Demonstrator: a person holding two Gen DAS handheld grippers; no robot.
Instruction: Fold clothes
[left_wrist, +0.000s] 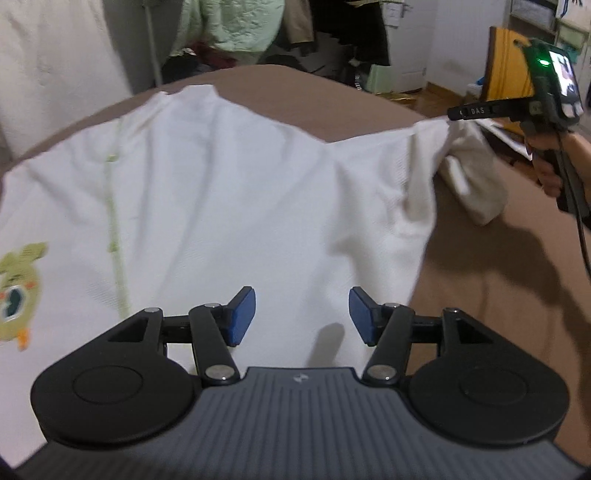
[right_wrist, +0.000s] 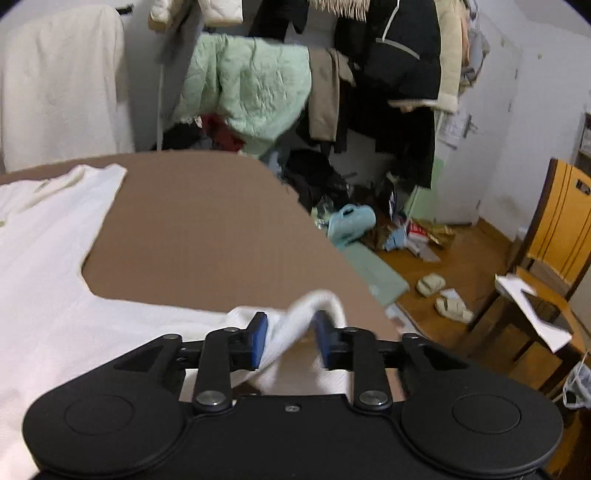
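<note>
In the left wrist view, the left gripper (left_wrist: 302, 315) sits low in the centre of the frame with its blue pads wide apart and nothing between them; only the flat body of the white shirt (left_wrist: 221, 206) lies beneath, spread over the brown bed (left_wrist: 480, 295). A green cartoon patch (left_wrist: 20, 291) shows at the left edge. At the upper right, the right gripper (left_wrist: 452, 113) has the shirt's sleeve end at its tip and appears to hold it raised off the bed. The risk here is that the left side is unpinned, so a pull on the sleeve could drag the whole shirt toward the right edge and wrinkle it. In the right wrist view, the right gripper (right_wrist: 290, 338) at lower centre has a bunched fold of the white shirt (right_wrist: 48, 295) between its pads, which stand partly apart; the cloth is blurred, and whether the pads truly press it cannot be told. If the hold is that loose, the sleeve may slip out mid-fold and drop crooked, or hang off the near bed (right_wrist: 207, 229) edge toward the cluttered floor (right_wrist: 461, 266).
</note>
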